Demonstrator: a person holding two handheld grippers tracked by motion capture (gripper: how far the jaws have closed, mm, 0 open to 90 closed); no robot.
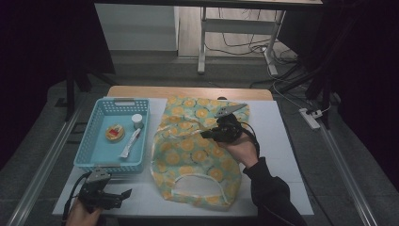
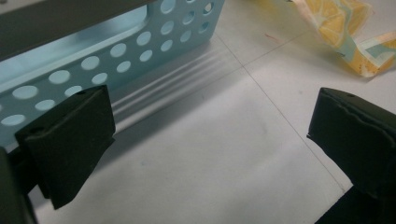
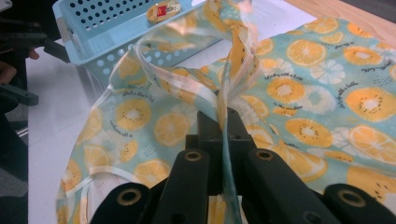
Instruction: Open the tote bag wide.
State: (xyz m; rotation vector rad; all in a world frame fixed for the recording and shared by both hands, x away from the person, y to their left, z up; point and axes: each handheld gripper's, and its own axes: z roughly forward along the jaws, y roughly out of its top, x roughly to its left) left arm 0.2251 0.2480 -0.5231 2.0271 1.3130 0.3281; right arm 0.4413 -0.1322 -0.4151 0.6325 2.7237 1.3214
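Blue basket (image 2: 116, 56) — cloth (image 2: 345, 28) beyond

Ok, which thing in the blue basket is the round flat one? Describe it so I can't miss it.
Start at the light blue perforated plastic basket left of the orange-slice printed cloth. On its floor lies a small round flat yellow tin with a red centre. Its neighbours are a white tube and a small white-capped jar.

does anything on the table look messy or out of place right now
Only the citrus-print cloth: it lies rumpled beside the blue basket, one edge pinched up into a fold by the right gripper. Nothing looks spilled or damaged.
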